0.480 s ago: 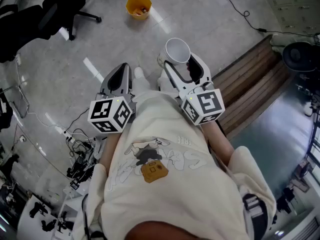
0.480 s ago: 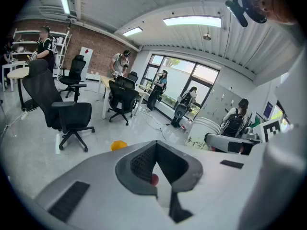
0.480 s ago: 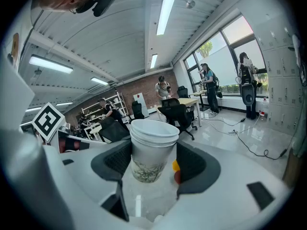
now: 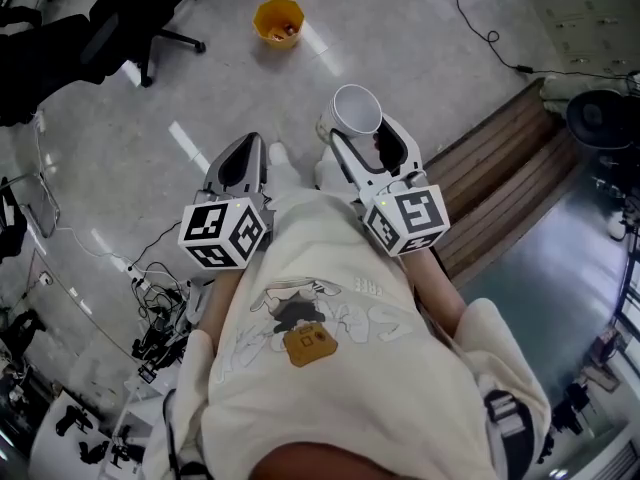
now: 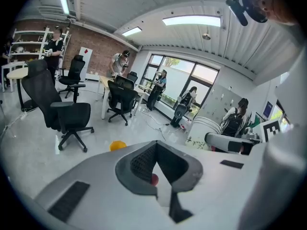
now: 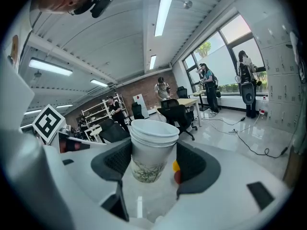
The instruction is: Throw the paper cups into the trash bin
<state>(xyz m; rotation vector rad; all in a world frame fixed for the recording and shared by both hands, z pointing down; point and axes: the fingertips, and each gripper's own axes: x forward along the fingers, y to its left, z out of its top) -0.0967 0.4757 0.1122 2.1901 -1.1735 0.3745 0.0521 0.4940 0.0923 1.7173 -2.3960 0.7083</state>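
Right claw (image 6: pixel 149 164) clenched on stacked paper cups (image 6: pixel 153 140), held upright. Left claw (image 5: pixel 155 166) closed, empty. Orange trash bin (image 4: pixel 277 16) well ahead of both.

Bright ceiling strips (image 6: pixel 165 6) and windows (image 6: pixel 225 56) light sharp pictures (gripper views fisheye-bent, dark-cornered), glaring off the floor (image 4: pixel 186 140).

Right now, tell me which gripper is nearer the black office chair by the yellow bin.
Left. The left gripper, shut and empty, is down-right of the office chair; the right gripper, clamping the stacked paper cups, is farther right.
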